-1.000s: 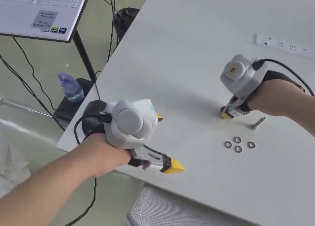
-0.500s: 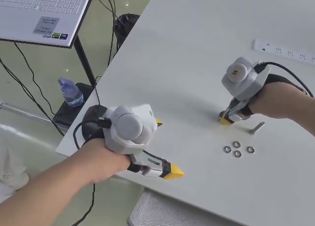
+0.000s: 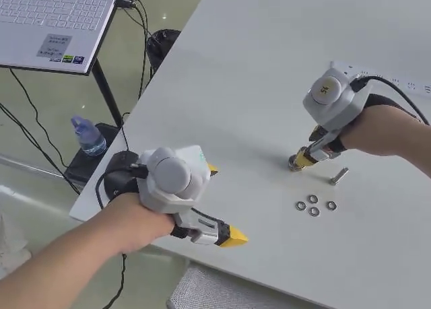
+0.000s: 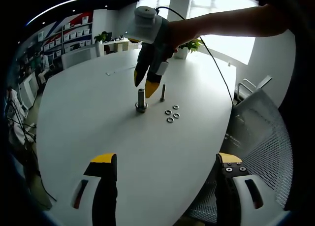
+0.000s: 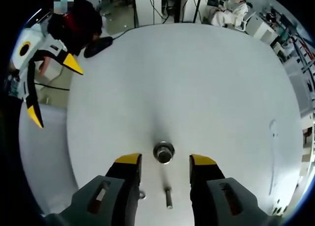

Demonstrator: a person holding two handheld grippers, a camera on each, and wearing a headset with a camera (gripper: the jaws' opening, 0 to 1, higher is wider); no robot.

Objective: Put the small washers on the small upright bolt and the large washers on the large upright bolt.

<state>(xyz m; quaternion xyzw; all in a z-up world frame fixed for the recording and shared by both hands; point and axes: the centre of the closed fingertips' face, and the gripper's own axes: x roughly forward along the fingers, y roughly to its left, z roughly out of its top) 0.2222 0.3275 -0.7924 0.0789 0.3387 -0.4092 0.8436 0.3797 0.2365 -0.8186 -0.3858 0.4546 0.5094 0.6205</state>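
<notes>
While the right hand-held gripper (image 4: 144, 85) hangs spread, large bolt (image 4: 141, 100) upright just below its tips, washers (image 3: 313, 198) nearby.

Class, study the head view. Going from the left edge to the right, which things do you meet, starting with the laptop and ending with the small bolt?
laptop → water bottle → left gripper → large upright bolt → small bolt

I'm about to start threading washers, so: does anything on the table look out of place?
Yes: the small bolt lies on its side beside the four washers instead of standing, unlike the large bolt, which stands upright nearby.
</notes>
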